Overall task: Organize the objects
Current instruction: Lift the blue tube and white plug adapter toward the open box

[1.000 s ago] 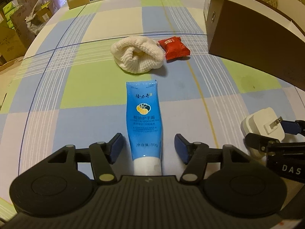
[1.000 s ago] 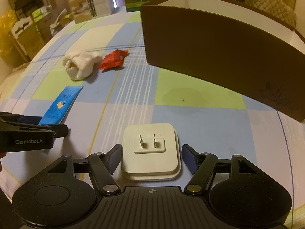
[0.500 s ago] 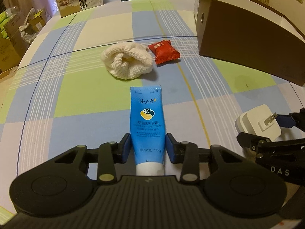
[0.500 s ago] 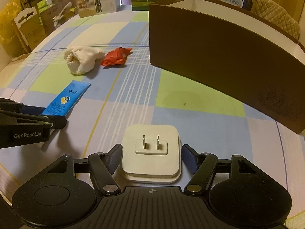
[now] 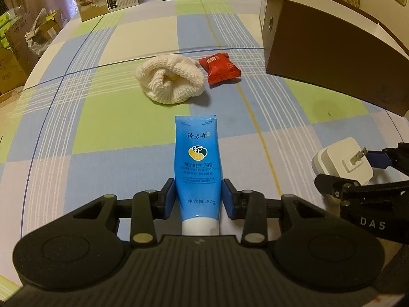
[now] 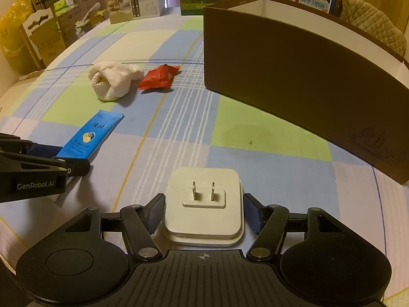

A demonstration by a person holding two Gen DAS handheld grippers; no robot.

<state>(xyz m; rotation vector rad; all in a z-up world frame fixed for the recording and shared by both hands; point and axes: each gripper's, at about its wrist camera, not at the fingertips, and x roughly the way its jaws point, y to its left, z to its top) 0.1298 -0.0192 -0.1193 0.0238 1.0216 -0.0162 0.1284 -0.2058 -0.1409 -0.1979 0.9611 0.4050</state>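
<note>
**Both claws on their items, box beside them**

Your left claw (image 5: 199, 197) is clenched on the blue hand cream tube (image 5: 198, 163), pads pressed against both its sides near the white cap end. Your right claw (image 6: 203, 211) brackets the white plug adapter (image 6: 203, 206) (prongs up); the pads sit just beside its edges, and you cannot tell whether they grip.

The brown box (image 6: 294, 69) stands open-topped to the right; its inside is hidden from here. Between tube and box the checked desk (image 6: 268, 138) lies bare. Beyond the tube, a rolled white cloth (image 5: 170, 80) and a red snack packet (image 5: 219, 67) lie just beside each other.
</note>
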